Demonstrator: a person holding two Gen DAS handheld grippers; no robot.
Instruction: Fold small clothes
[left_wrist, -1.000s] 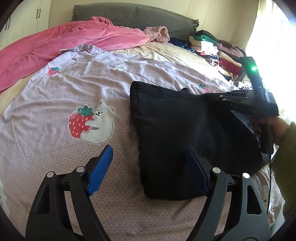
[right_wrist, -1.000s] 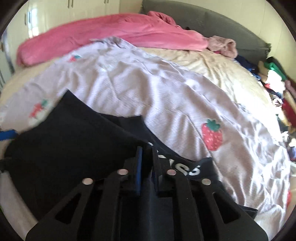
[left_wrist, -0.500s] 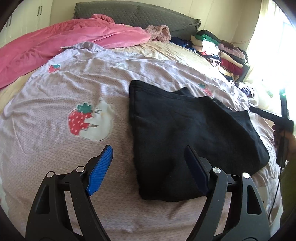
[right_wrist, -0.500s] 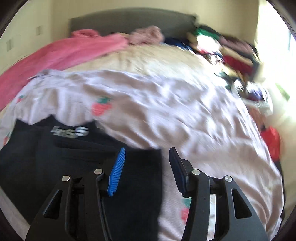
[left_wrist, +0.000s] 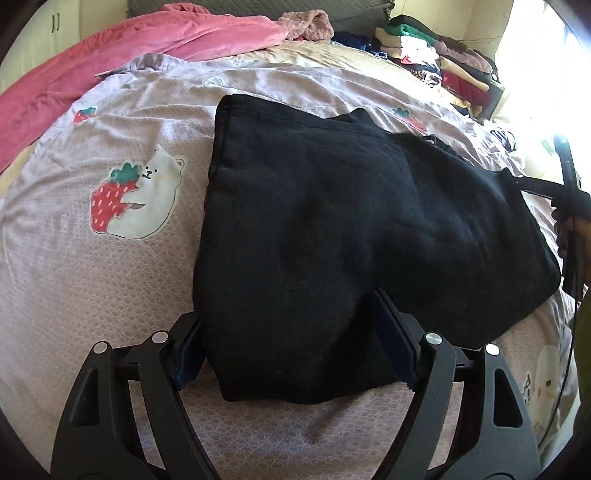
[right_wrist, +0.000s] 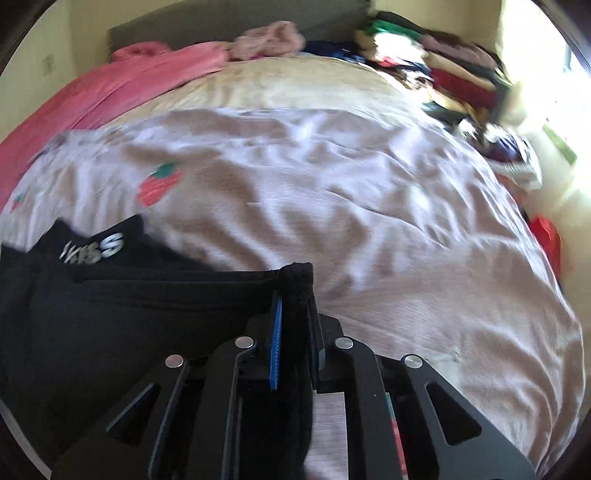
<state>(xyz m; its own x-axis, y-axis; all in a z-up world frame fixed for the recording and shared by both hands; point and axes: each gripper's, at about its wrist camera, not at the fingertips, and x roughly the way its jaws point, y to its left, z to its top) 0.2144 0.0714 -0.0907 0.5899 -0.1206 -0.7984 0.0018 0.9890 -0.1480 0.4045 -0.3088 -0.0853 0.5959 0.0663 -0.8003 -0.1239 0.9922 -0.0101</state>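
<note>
A black garment (left_wrist: 332, 221) lies folded flat on the lilac strawberry-print bedsheet (left_wrist: 110, 277). My left gripper (left_wrist: 291, 343) is open and low over the garment's near end: the left pad is beside its left edge and the right pad rests on top of the cloth. In the right wrist view the garment (right_wrist: 110, 314) shows white lettering near its far edge. My right gripper (right_wrist: 295, 314) has its jaws closing tight on the garment's right corner, with cloth pinched between the blue pads. In the left wrist view the right gripper (left_wrist: 532, 183) is at that corner, held by a hand.
A pink blanket (left_wrist: 147, 40) is bunched along the far left of the bed. Stacks of folded clothes (left_wrist: 443, 55) sit at the far right by the headboard. The bedsheet (right_wrist: 369, 203) stretches wrinkled and bare beyond the garment.
My left gripper came forward and down over the garment's near end. My right gripper let go of the cloth, swung right with jaws open, then shut on the right corner.
</note>
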